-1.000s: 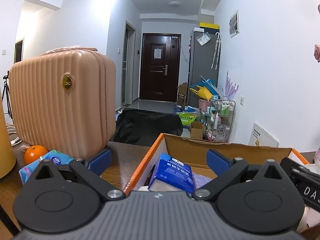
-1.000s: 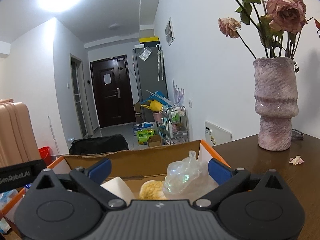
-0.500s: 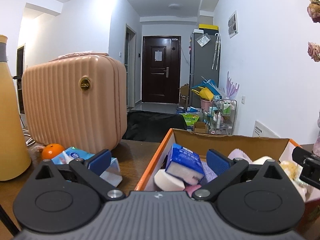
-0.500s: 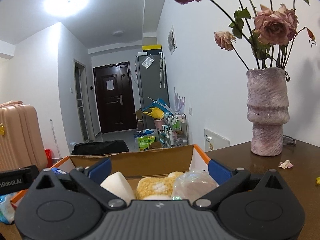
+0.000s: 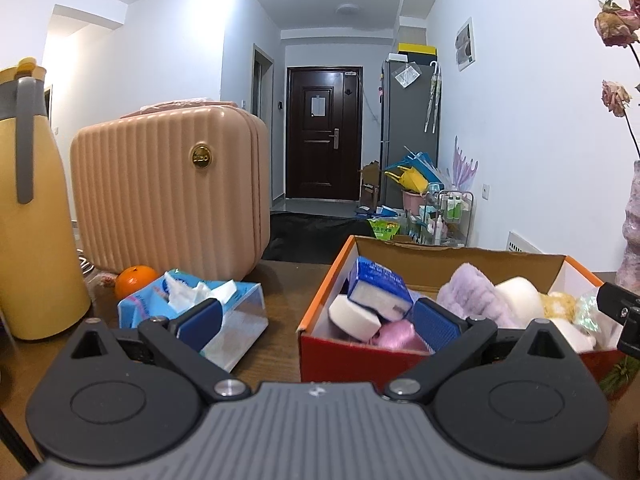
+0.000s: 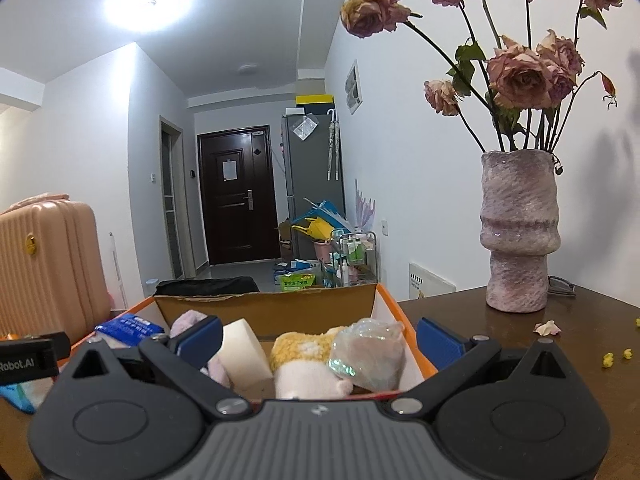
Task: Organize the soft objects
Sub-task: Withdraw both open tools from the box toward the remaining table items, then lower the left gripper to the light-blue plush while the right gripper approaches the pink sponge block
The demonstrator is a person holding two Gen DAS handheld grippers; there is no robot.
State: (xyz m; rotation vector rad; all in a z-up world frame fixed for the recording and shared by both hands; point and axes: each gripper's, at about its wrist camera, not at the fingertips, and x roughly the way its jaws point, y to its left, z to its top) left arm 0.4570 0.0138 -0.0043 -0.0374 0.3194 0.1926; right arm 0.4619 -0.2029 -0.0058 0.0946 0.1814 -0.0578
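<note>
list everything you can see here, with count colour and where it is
cardboard box: 1, orange outside, on the table, holding the soft things
tissue pack: 1, blue, box's left end
sponges: 2, white, in the box
fluffy cloth: 1, lilac, box middle
plush item: 1, yellow, box's right part
crinkly plastic bag: 1, clear, box's right end
open tissue pack: 1, blue, table left of the box
orange: 1, beside the case
ribbed case: 1, pink, table's left
flask: 1, yellow, far left
vase of dried roses: 1, mauve, table's right
left gripper: jaws open, empty
right gripper: jaws open, empty
</note>
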